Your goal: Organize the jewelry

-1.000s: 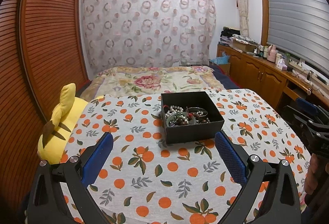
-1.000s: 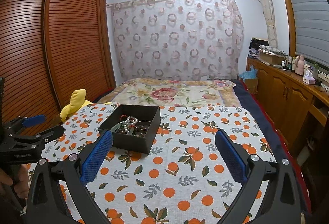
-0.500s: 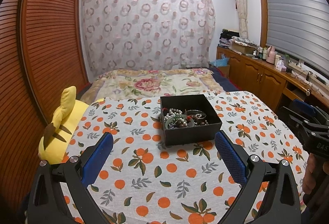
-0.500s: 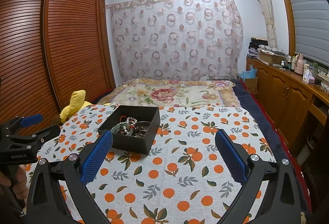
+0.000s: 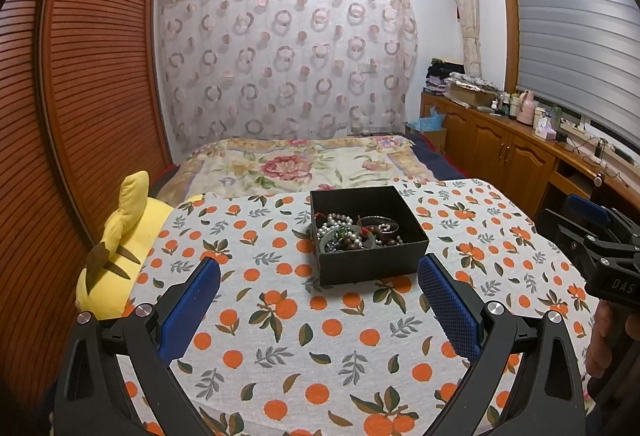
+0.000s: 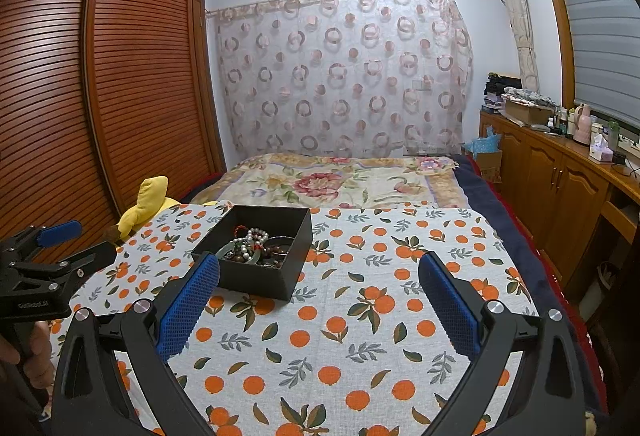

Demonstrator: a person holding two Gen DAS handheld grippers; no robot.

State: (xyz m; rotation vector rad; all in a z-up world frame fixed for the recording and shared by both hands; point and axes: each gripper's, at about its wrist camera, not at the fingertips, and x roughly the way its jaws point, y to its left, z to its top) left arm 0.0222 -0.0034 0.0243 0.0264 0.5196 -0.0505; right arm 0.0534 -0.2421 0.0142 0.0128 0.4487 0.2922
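Observation:
A black open box point(image 5: 372, 264) stands on the orange-print tablecloth point(image 5: 300, 336); it also shows in the right wrist view point(image 6: 256, 276). Inside lies a tangle of jewelry point(image 5: 356, 234): pearl strands, dark beads, a green bangle, also seen from the right point(image 6: 256, 248). My left gripper point(image 5: 319, 284) is open and empty, just short of the box's near wall. My right gripper point(image 6: 319, 288) is open and empty, to the right of the box. Each gripper shows at the edge of the other's view.
A yellow plush toy point(image 5: 120, 252) lies at the table's left edge beside the wooden wardrobe point(image 5: 80, 116). A bed with a floral cover point(image 5: 300, 168) is behind the table. A wooden cabinet point(image 5: 520, 156) with clutter runs along the right wall.
The left gripper has drawn back and risen slightly, so the box sits a bit farther off. The right gripper is almost still. Both stay open.

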